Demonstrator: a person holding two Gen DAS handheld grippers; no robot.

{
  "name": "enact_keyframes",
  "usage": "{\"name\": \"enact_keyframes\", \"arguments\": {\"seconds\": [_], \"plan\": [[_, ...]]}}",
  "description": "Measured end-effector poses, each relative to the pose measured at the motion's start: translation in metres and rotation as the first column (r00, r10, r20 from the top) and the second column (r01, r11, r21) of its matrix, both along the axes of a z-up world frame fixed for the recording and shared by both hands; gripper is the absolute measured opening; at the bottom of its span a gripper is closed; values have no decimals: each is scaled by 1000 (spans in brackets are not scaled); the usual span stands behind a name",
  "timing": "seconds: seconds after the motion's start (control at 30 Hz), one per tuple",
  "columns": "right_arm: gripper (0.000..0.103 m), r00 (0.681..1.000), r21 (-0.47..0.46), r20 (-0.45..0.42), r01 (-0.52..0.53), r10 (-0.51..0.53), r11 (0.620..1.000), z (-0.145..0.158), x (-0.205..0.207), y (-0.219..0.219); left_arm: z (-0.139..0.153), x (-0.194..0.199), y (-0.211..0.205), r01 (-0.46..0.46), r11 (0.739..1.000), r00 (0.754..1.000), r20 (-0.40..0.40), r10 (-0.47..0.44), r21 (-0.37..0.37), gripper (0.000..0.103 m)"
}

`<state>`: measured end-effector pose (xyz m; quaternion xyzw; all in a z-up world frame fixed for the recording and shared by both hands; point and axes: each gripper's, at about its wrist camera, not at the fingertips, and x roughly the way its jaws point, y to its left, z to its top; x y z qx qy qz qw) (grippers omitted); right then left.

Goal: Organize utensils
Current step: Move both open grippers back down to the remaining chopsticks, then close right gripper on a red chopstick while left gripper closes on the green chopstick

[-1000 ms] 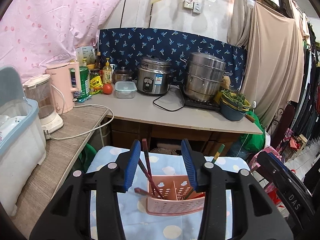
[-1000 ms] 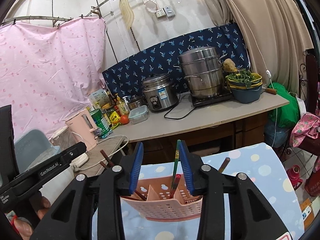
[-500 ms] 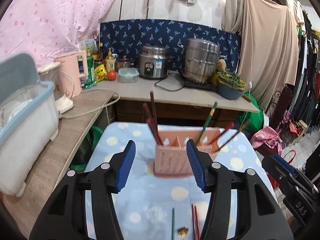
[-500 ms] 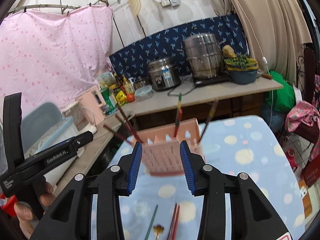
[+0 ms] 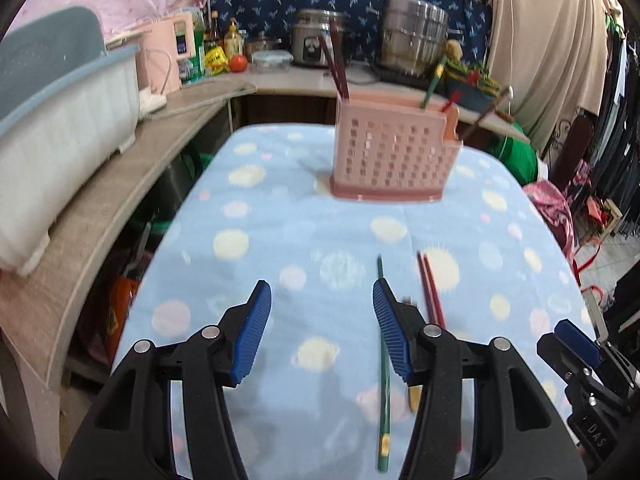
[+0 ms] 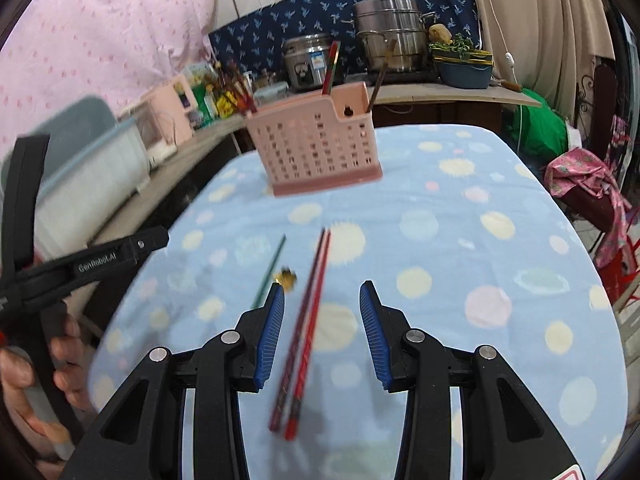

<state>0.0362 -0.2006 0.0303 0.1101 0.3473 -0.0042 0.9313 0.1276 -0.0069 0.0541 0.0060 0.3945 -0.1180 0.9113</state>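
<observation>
A pink slotted utensil basket point(image 5: 394, 152) point(image 6: 316, 148) stands at the far end of a blue dotted tablecloth point(image 5: 280, 208), with dark red and green chopsticks upright in it. Nearer me, a green chopstick point(image 5: 382, 360) point(image 6: 270, 268) and a pair of red chopsticks point(image 5: 430, 292) point(image 6: 308, 332) lie loose on the cloth, with a small gold piece point(image 6: 287, 278) beside them. My left gripper point(image 5: 322, 320) hovers open just left of the green chopstick, nothing between its pads. My right gripper point(image 6: 322, 320) hangs open above the red pair, which shows between its fingers untouched.
A wooden counter point(image 5: 120, 184) runs along the left with a white and grey-blue dish rack point(image 5: 60, 120) and a pink kettle point(image 5: 160, 60). Behind are a rice cooker point(image 5: 312, 44) and a steel steamer point(image 5: 412, 46). A hand point(image 6: 40, 360) holds the left gripper. Clothes hang at right.
Both grippers have drawn back from the basket and dropped toward the cloth. The loose chopsticks have come into view beneath them. The left jaws stand a little wider than before.
</observation>
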Motion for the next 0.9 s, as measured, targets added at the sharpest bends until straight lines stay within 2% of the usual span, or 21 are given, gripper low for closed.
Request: {"name": "enact_keyframes", "arguments": {"seconds": [0.13, 0.37, 0.63, 0.9], "plan": [[39, 998, -46, -47, -33, 31, 998, -24, -20, 15, -25, -22, 2, 15, 999, 999, -43, -13, 32, 50], [39, 991, -48, -118, -65, 59, 997, -56, -31, 29, -59, -46, 6, 31, 999, 992, -123, -26, 38, 50], [39, 986, -72, -150, -79, 68, 994, -71, -30, 40, -73, -56, 2, 42, 998, 988, -151, -35, 39, 50], [31, 986, -90, -154, -70, 56, 993, -77, -29, 38, -81, -61, -3, 64, 997, 984, -168, -57, 38, 50]]}}
